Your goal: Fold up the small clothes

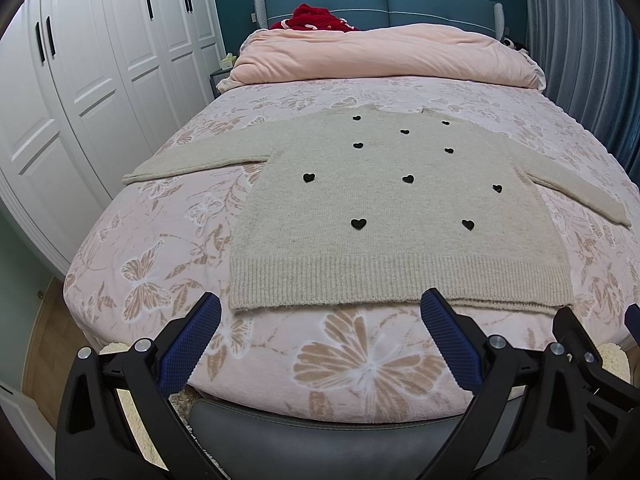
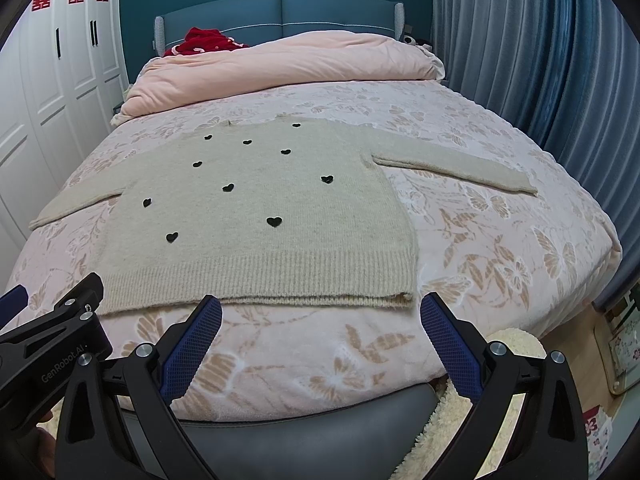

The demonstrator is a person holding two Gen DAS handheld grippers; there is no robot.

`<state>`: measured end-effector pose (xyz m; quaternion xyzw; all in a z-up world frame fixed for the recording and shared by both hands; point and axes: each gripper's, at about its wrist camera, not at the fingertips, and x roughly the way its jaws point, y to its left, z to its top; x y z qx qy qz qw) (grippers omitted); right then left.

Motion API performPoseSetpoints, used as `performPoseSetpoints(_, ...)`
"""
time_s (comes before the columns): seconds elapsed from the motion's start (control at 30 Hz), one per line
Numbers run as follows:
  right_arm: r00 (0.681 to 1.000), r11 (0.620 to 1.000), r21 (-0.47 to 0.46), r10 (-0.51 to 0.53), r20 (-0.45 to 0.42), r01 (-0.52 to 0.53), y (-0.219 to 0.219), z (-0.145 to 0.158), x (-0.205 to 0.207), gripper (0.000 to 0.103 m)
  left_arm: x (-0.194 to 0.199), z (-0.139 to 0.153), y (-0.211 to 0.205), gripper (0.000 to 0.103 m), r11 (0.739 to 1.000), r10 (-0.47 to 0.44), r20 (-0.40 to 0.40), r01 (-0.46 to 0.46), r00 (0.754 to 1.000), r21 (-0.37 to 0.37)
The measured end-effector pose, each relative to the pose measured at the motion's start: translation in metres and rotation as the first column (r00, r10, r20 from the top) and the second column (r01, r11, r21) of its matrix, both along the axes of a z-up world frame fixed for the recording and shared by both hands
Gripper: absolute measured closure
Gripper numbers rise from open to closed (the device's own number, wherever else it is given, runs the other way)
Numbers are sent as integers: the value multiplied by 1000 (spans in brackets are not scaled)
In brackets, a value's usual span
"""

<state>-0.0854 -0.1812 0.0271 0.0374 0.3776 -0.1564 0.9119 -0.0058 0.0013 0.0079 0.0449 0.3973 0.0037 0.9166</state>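
A beige knit sweater (image 1: 384,208) with small black hearts lies flat on the bed, front up, hem toward me, both sleeves spread out to the sides. It also shows in the right wrist view (image 2: 256,216). My left gripper (image 1: 320,304) is open and empty, hovering just short of the hem's left half. My right gripper (image 2: 320,304) is open and empty, just short of the hem's right corner. The right gripper's body shows at the right edge of the left wrist view (image 1: 580,344).
The bed (image 1: 168,248) has a pink butterfly cover. A folded pink duvet (image 1: 380,56) and a red garment (image 1: 316,16) lie at the headboard end. White wardrobes (image 1: 80,92) stand on the left, blue curtains (image 2: 540,60) on the right. A fluffy rug (image 2: 448,420) lies at the bed's foot.
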Motion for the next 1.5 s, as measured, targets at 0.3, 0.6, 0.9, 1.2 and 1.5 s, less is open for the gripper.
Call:
performPoseSetpoints(0.3,998,999,19,50,-34,-49,-5,-11,9,5,11,-7,8,5,999,-13,-37,11,999,-48)
performPoseSetpoints(0.6,991,995,94,-8,-135,21,-76,-39,72,5,57,-19,-16,5,1000,-28,-54,27,998,-7)
performPoseSetpoints(0.9,975,918,333,-187,-118,217,-252,-65,141,5,108,-44,-40,5,999,-23,-104,19,994,-42)
performPoseSetpoints(1.2,788,598,599,-609,-92,532,-490,-108,148,15,141,-69,-17,5,996,66,-123,-73,990,-53)
performPoseSetpoints(1.5,847,683,674,-507,161,280,-480,-44,219,89,156,-74,5,5,988,113,-127,-125,986,-95)
